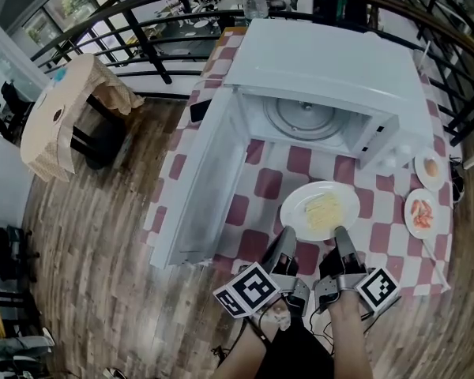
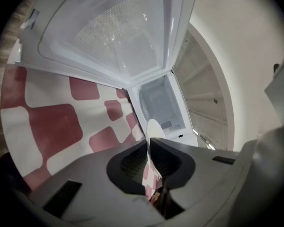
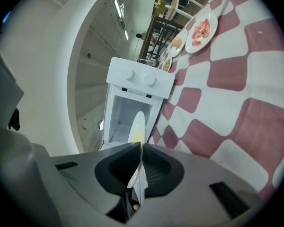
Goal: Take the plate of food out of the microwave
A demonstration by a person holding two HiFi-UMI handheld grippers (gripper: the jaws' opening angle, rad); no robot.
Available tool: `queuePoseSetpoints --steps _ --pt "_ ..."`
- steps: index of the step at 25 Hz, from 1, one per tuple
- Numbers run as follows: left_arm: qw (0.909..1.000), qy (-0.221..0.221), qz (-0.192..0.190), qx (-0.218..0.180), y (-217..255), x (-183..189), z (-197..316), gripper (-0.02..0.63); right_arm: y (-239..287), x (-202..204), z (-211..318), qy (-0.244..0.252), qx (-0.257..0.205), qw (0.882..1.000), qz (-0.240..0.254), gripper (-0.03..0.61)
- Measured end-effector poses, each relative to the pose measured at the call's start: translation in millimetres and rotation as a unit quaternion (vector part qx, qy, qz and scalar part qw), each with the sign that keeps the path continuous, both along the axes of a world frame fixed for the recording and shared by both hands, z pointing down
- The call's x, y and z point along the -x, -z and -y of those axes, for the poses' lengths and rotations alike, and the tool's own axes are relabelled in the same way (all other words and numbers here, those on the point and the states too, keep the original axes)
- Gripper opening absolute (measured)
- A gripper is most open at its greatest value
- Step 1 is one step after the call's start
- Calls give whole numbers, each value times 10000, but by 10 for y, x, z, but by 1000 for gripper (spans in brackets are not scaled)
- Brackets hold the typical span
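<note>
I hold both grippers low and close to my body, side by side, jaws pointing ahead at the open microwave [image 1: 325,81]. My left gripper [image 1: 287,235] has its jaws drawn narrow and clamped on the near rim of the plate of food [image 1: 320,210]. My right gripper [image 1: 340,235] pinches the same rim just beside it. The plate is outside the microwave, over the checked tablecloth [image 1: 299,161] in front of the cavity, to the right of the swung-open door [image 1: 205,188]. I cannot tell whether it rests on the cloth.
</note>
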State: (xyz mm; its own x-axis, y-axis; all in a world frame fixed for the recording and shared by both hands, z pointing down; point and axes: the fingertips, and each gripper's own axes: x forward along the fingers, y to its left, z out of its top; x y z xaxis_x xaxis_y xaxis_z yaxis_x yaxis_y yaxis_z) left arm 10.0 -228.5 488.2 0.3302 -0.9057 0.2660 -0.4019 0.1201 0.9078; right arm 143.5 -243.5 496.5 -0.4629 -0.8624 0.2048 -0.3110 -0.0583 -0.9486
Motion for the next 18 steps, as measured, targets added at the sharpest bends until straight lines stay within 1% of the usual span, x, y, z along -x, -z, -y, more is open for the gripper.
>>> queuePoseSetpoints --steps 10,18 --pt "9999 117 -15 21 -14 -44 -270 44 -12 -36 -244 101 12 9999 28 12" --pt "9999 108 -8 28 -38 -97 -419 44 -33 -96 -382 116 -11 9999 -13 12"
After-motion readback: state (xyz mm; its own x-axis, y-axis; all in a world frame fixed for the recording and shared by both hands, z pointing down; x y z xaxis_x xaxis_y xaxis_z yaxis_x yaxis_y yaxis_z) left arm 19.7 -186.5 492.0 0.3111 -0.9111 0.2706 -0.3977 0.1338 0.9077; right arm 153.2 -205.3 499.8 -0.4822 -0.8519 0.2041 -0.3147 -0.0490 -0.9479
